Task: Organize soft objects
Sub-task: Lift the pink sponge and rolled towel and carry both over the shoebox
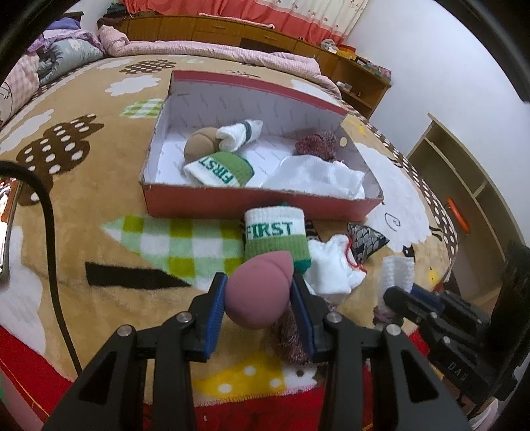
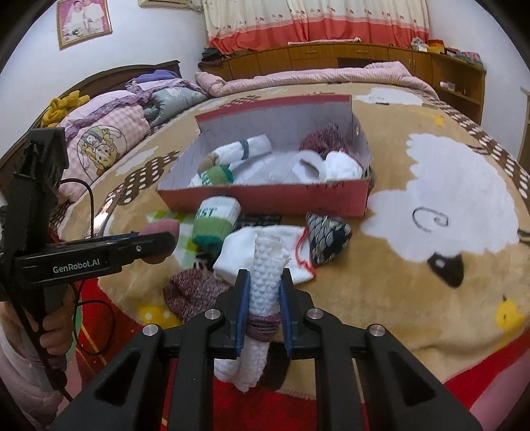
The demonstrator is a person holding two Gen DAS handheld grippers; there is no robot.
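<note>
Room: bedroom with white walls, a red-and-cream curtain (image 2: 314,26) and low wooden cabinets (image 2: 347,56) behind a bed.
Surface: tan fleece blanket (image 1: 99,205) with sheep and polka-dot tree patterns, spread over the bed; pink quilts (image 2: 298,78) bunched at its far edge.
Landmark: red shoebox (image 1: 258,202), lidless, white inside, lying on the blanket.
Inside the shoebox: a green-and-white "FIRST" sock roll (image 1: 220,169) at the near left, a tan ball (image 1: 200,144) behind it, a white roll with a grey band (image 1: 240,132) further back, a maroon knit bundle (image 1: 316,144) at the far right, white socks (image 1: 318,175) at the near right.
Just in front of the shoebox: a second "FIRST" sock roll (image 1: 276,237), a white sock with red thread (image 1: 331,265) to its right, a dark scale-patterned pouch (image 1: 366,238) right of that, a maroon knit sock (image 2: 195,291) nearest the grippers.
Left gripper (image 1: 260,288): raised in front of the shoebox, blue pads pressing both sides of a pink egg-shaped sponge (image 1: 258,291).
Right gripper (image 2: 264,291): raised in front of the shoebox, narrow jaws clamping a white waffle-knit roll (image 2: 265,285) tied with a purple band.
Person: a hand (image 2: 54,335) grips the left gripper's handle.
</note>
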